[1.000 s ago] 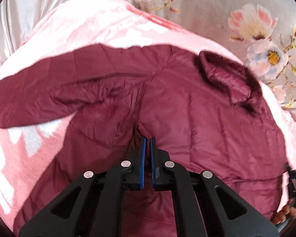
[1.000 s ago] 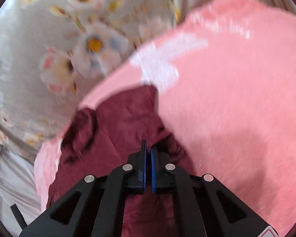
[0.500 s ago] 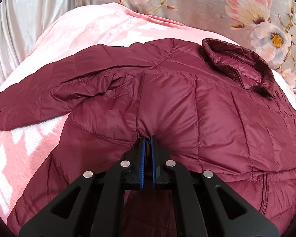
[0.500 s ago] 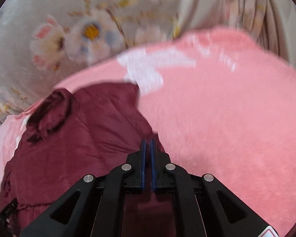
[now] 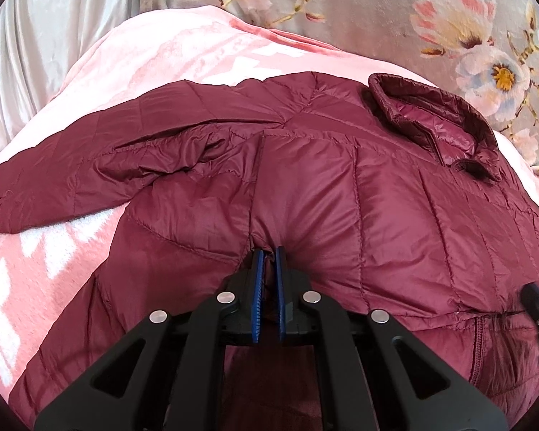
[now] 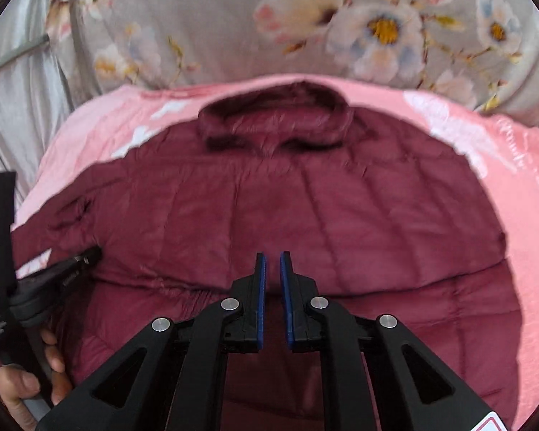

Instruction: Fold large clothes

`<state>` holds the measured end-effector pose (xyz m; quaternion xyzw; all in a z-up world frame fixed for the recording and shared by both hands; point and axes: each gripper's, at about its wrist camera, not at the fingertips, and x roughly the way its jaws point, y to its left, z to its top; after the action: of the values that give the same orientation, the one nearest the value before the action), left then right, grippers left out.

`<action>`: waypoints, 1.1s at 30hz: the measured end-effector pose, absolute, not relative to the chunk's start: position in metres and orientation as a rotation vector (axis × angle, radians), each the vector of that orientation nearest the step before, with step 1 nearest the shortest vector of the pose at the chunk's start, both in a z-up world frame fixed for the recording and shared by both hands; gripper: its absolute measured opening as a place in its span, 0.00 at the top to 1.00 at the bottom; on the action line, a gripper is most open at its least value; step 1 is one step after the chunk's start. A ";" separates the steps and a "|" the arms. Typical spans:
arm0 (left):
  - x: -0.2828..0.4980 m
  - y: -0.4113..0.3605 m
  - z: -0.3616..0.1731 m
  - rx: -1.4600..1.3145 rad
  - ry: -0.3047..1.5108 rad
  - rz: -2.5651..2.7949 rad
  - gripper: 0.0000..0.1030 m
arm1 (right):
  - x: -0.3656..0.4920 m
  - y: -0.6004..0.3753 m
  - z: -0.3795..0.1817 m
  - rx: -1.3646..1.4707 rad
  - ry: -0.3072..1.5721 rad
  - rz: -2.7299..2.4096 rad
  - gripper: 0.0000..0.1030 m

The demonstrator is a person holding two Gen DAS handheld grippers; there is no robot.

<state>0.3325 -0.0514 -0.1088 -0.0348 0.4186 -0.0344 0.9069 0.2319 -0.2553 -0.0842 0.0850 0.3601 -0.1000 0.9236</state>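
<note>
A maroon quilted jacket [image 5: 377,197] lies spread on a pink blanket [image 5: 54,269], its collar [image 5: 431,118] at the far side and one sleeve [image 5: 90,165] stretched out to the left. My left gripper [image 5: 268,255] is shut on a pinch of the jacket's fabric near its middle seam. In the right wrist view the jacket [image 6: 305,208] fills the middle, collar [image 6: 273,122] straight ahead. My right gripper [image 6: 273,256] hovers over the jacket's lower part with its blue pads a narrow gap apart and nothing held between them. The left gripper's tip [image 6: 90,253] shows at the left edge.
A grey floral sheet [image 5: 377,10] lies beyond the blanket. A pale grey curtain [image 5: 36,36] hangs at the far left. A person's hand [image 6: 36,377] holds the left gripper's handle at the lower left. Bare pink blanket [image 6: 521,197] extends to the right of the jacket.
My right gripper let go of the jacket's edge, swung across to face the collar, and its pads parted slightly. The jacket settled flat. The left gripper kept its pinch in place.
</note>
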 end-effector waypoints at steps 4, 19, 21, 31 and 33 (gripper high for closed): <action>0.333 -0.051 -0.109 -0.077 0.864 -0.074 0.95 | 0.235 -0.259 -0.100 0.220 0.793 -0.196 0.92; 0.333 -0.053 -0.108 -0.069 0.866 -0.073 0.93 | 0.241 -0.252 -0.111 0.171 0.855 -0.227 0.93; 0.333 -0.052 -0.108 -0.076 0.866 -0.077 0.93 | 0.240 -0.252 -0.111 0.172 0.855 -0.227 0.93; 0.291 0.038 -0.065 -0.234 0.767 -0.067 0.25 | 0.176 -0.192 -0.071 0.099 0.758 -0.158 0.84; 0.278 0.081 -0.056 -0.264 0.732 -0.004 0.20 | 0.153 -0.167 -0.068 0.083 0.719 -0.116 0.74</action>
<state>0.2777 0.0808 -0.0557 -0.1288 0.3567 -0.0019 0.9253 0.1525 -0.1675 -0.0676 0.0405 0.3513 -0.0569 0.9336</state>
